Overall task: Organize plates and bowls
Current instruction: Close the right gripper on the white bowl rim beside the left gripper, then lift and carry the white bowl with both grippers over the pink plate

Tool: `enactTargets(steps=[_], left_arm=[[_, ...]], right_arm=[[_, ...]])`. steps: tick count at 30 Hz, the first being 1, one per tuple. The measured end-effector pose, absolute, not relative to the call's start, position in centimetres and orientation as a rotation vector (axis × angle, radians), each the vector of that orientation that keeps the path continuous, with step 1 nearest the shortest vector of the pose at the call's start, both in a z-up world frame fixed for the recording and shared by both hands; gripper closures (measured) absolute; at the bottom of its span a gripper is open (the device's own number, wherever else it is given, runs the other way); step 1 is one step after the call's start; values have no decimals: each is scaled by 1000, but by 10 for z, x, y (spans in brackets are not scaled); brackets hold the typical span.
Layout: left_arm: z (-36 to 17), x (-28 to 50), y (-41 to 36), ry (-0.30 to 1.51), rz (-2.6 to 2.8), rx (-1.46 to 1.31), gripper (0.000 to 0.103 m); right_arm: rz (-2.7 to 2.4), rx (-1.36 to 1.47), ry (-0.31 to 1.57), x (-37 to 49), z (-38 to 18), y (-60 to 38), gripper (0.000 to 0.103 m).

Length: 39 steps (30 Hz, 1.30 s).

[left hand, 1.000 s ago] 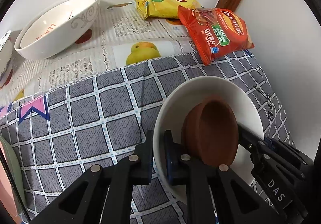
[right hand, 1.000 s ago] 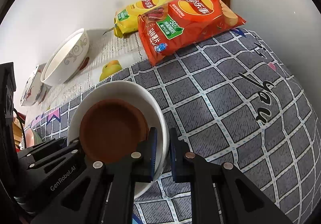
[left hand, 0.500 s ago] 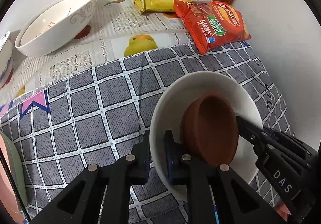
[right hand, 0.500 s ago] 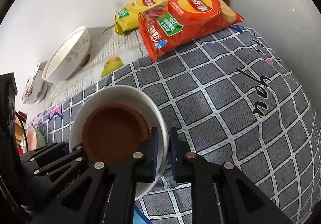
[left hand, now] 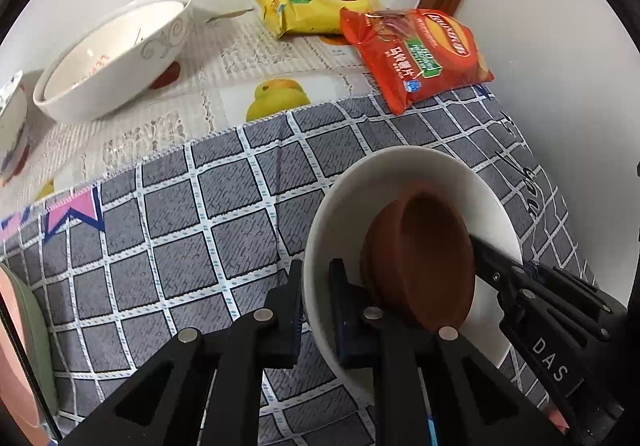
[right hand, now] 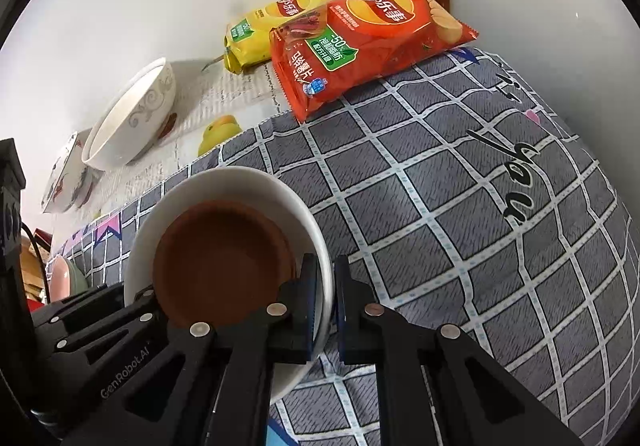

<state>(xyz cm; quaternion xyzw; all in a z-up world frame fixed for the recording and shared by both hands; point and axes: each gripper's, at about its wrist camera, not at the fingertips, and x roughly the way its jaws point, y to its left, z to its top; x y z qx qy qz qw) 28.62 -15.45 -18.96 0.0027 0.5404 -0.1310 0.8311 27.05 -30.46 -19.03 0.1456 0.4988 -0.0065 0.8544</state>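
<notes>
1. On the grey checked cloth [left hand: 180, 230], the white bowl [left hand: 344, 214] sits with the brown dish [left hand: 432, 258] inside it.
2. The left gripper [left hand: 316, 310] is clamped on the near rim of the white bowl, one finger inside and one outside.
3. The right gripper [right hand: 328, 302] pinches the opposite rim in the same way.
4. Behind, an orange chip bag [left hand: 420, 54] lies partly on the cloth, beside a yellow chip bag [left hand: 312, 6].
5. Far left, a patterned white bowl [left hand: 116, 54] stands well apart, on the fruit-print cover [left hand: 240, 86].
</notes>
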Motion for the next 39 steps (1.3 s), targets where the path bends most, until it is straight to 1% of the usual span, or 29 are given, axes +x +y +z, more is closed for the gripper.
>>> enactTargets(steps=[21, 30, 39], left_arm=[[-135, 262, -105, 1087, -240, -34, 91], [-128, 254, -81, 1074, -221, -45, 91], [-131, 249, -56, 1080, -201, -72, 91]], right_arm=[[25, 351, 988, 250, -137, -265, 94], [44, 346, 981, 246, -129, -242, 94], [64, 334, 986, 247, -129, -218, 94]])
